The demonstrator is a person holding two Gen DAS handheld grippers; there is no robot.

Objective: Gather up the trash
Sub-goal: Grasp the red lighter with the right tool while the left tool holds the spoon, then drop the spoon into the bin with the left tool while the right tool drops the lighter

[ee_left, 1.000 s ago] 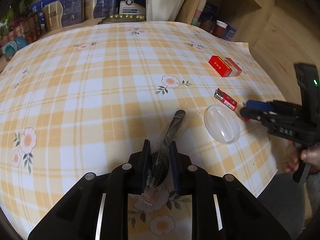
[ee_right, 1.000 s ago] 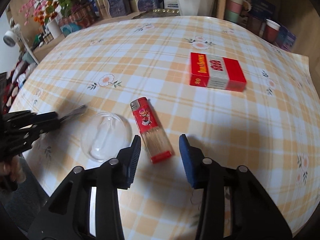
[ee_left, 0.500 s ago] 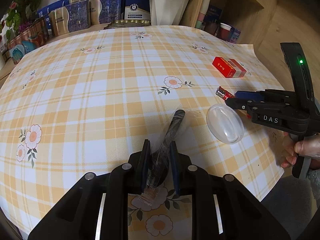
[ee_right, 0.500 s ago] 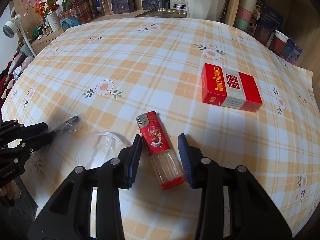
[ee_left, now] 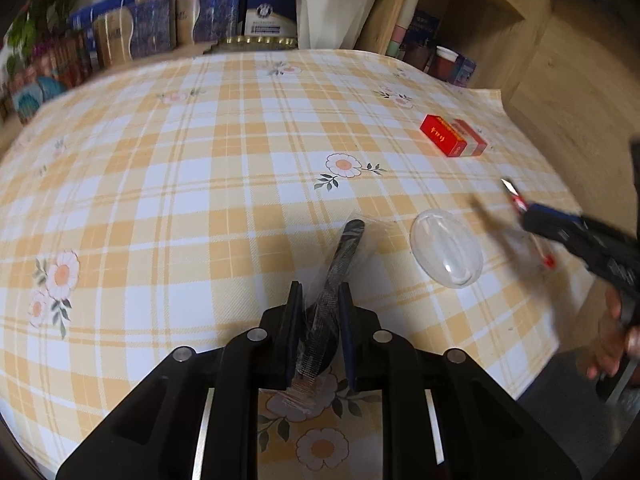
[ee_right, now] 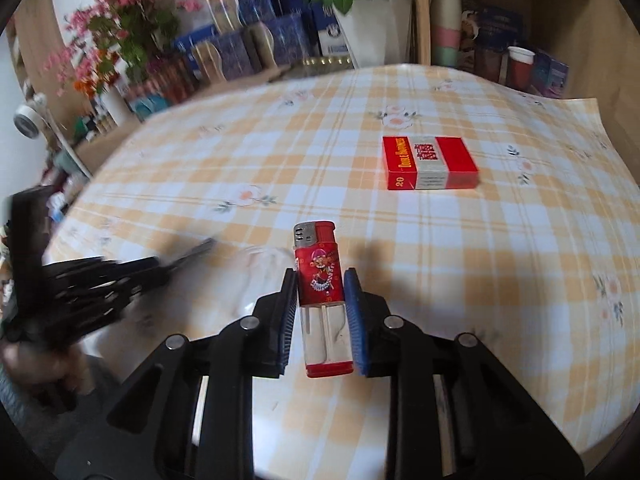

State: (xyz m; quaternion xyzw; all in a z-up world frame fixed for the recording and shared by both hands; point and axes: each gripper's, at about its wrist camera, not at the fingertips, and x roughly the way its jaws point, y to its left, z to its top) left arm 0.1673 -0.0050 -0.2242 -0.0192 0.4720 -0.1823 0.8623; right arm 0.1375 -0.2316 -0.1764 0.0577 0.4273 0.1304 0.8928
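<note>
Closing right gripper (ee_right: 320, 312) fingers now grasping lighter (ee_right: 322, 300), lifted; left gripper (ee_left: 320, 320) still clamping wrapper (ee_left: 332, 288).

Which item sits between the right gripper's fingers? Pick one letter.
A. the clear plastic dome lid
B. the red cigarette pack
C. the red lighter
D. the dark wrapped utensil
C: in the right wrist view the right gripper is clamped on the red lighter, while the red cigarette pack lies apart on the tablecloth.

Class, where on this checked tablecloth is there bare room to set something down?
The wide stretch left of the wrapped black comb is bare. It is crowded near the clear plastic dome lid, red lighter and red cigarette pack.
</note>
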